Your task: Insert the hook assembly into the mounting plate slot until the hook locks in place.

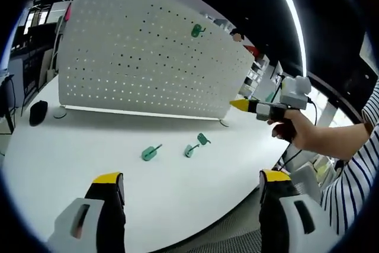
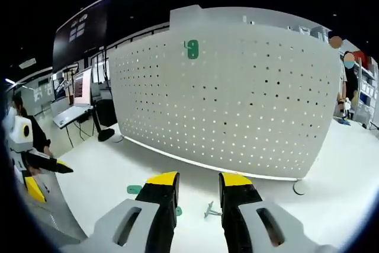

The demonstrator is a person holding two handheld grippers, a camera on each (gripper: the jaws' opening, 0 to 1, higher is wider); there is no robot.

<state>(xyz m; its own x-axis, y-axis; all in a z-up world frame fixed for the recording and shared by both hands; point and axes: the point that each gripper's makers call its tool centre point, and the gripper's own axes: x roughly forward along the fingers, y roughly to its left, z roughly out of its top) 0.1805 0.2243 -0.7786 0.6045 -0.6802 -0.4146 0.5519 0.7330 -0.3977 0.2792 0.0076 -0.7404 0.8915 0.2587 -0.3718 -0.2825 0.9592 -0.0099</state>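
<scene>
White pegboard [image 1: 148, 57] upright on the desk [image 1: 177, 194], one green hook [image 1: 197, 30] already mounted at 1 o'clock. Loose hooks [image 1: 151, 153] flat at 12 o'clock from the left claw [image 1: 192, 185], shafts toward 2. Left claw spread, empty. Right claw [image 2: 198, 182] parted, empty, above a hook [image 2: 210, 210].

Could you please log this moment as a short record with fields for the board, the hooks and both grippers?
board: white pegboard upright on the white table
mounted hook: one green hook on the board, near its top
loose hooks: three green hooks lying on the table
left gripper: open, empty
right gripper: open, empty, above the table
</scene>
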